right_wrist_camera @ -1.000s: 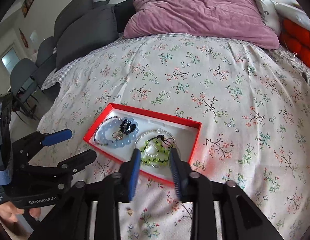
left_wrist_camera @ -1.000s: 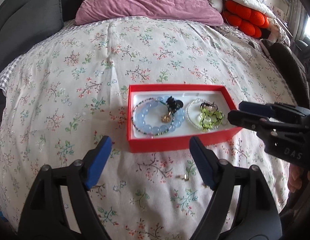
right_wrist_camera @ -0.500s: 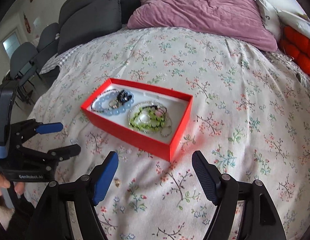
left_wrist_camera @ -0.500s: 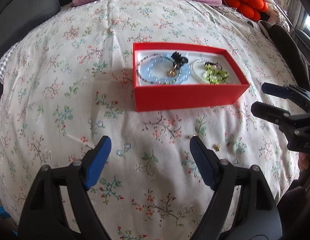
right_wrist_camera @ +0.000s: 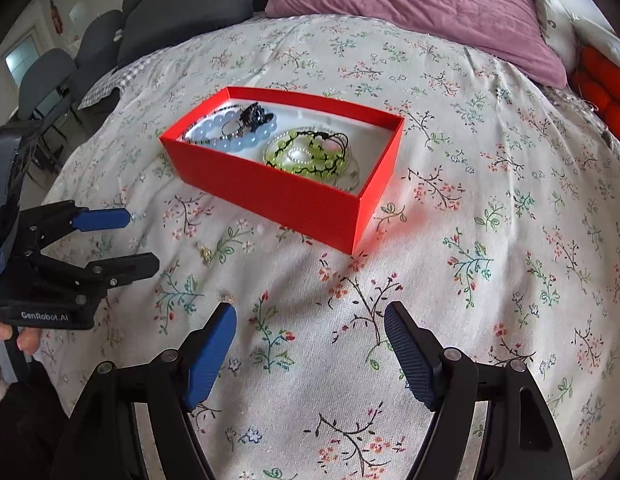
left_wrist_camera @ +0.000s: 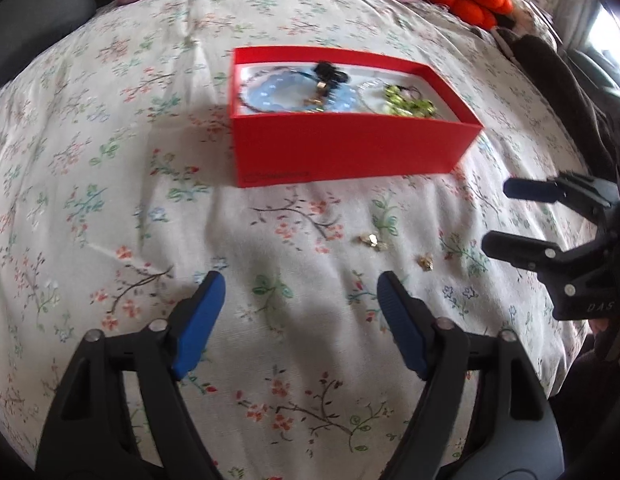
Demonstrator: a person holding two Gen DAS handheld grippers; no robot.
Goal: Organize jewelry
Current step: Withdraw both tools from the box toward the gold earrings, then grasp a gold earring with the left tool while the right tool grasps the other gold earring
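Since the frame a second before, we had brought both grippers back from the red box (left_wrist_camera: 350, 148) and lower over the bedspread (left_wrist_camera: 109, 160), so that the box now sat farther up in each view. The right gripper (right_wrist_camera: 310, 320), which had stood narrow just over the box's near wall, had been opening its jaws and now stood spread wide with nothing between them, only flowered cloth beneath. The left gripper (left_wrist_camera: 299, 286) had just been closing a little, yet it too was released, its blue pads (left_wrist_camera: 197, 324) well apart and empty.

The box rested on the bedspread, open at the top. Inside we saw a pale blue bead bracelet (right_wrist_camera: 229, 136) with a dark beaded piece (right_wrist_camera: 255, 114) lying on it toward one end, and a green beaded bracelet (right_wrist_camera: 310, 156) with a string of pearls toward the other.

Outside the box, on the cloth in front of its near wall, lay two small gold earrings (left_wrist_camera: 372, 240), close to each other and apart from the box. They sat between the two grippers, just beyond the left gripper's right-hand finger. A purple pillow (right_wrist_camera: 422, 8) lay at the far end of the bed.
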